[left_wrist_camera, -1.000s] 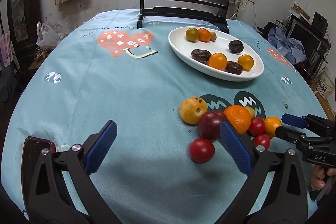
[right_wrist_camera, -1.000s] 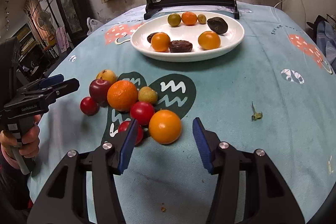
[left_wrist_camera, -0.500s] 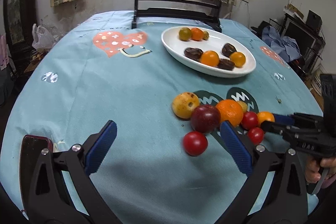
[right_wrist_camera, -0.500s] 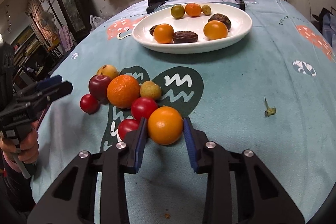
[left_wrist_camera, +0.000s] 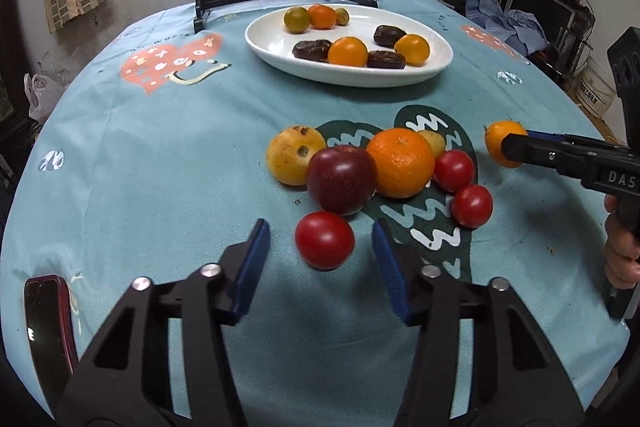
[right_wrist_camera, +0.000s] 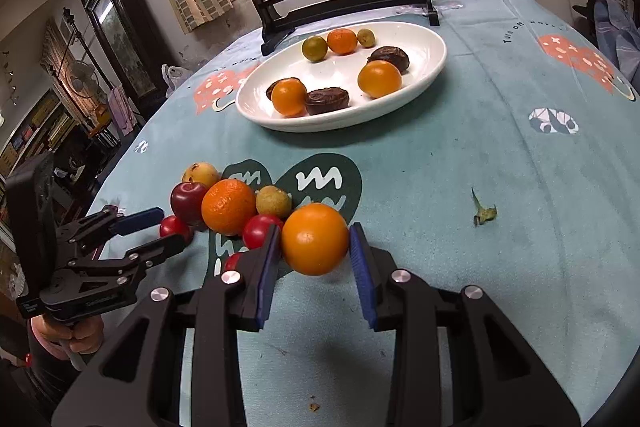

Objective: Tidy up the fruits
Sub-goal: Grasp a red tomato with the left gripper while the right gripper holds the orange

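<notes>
Right tongs point(right_wrist_camera: 313, 254) pinch our orange fruit point(right_wrist_camera: 315, 238), left tongs point(left_wrist_camera: 320, 253) spread around a tomato point(left_wrist_camera: 325, 239); next, we judge, plate point(right_wrist_camera: 430, 67).

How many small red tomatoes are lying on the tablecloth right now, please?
3. One tomato sits between the open left tongs; a second lies beside the large orange; a third lies just nearer than it. Others may be hidden behind the pile.

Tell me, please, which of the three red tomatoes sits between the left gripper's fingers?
The lone red tomato nearest the camera, in front of the dark red plum; the left gripper brackets it, while the other two lie right of the big orange.
</notes>
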### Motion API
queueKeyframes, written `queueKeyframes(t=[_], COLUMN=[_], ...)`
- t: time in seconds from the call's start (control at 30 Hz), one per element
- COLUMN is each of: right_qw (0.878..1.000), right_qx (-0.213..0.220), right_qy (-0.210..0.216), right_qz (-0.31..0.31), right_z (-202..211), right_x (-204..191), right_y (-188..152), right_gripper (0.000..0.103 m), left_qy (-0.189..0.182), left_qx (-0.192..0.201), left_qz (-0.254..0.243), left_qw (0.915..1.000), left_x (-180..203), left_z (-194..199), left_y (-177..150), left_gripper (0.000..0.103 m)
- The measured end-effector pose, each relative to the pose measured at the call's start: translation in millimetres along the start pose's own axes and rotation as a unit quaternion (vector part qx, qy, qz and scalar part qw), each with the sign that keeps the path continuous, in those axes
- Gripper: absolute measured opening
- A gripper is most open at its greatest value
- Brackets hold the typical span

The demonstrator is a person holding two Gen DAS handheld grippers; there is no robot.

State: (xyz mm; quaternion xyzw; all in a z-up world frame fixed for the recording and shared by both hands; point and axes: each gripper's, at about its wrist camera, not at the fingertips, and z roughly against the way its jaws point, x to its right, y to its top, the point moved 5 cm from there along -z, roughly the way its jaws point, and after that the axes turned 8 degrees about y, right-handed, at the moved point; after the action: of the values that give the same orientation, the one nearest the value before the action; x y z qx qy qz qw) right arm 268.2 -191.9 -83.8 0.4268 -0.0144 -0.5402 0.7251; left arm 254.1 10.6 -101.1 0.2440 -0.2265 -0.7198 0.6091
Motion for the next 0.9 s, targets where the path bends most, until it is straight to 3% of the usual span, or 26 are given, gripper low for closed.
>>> queueKeyframes(t=[0.07,0.33,0.5,0.7,0.9], right_qw=[1.0,1.0,1.0,1.0,0.998], right_qx=[0.0,0.002,0.005,0.009,0.041], right_qy=[-0.001,0.0,0.002,0.012,0.031], right_qz=[0.001,0.006,0.009,0.014,0.028], right_z=[0.4,0.4,1.8,5.6,11.1], right_x=[-0.3,-2.6,-4.3,-8.3,-17.7], right_y=[-0.2,0.0,-0.6,-3.0,13.1], right_gripper=[0.035,0.035,0.035,0.035,0.035], left_qy=[0.002,0.016,0.013,-0.007,-0.048], left_qx=[-0.008,-0.007,-0.006,-0.005,0.041], left_qz=[-0.003,-0.017,-0.017,-0.004,0.008], left_qw=[1.0,0.9997,0.9998,1.0,0.998], left_x=[1.0,5.9,5.9,4.0,6.6], left_z=[-4.9,-10.0,-8.3,-0.5,31.7], left_y=[-0.7,0.0,-1.5,-4.6,14.5], left_gripper=[0.042,0.039,0.031,0.031,0.031])
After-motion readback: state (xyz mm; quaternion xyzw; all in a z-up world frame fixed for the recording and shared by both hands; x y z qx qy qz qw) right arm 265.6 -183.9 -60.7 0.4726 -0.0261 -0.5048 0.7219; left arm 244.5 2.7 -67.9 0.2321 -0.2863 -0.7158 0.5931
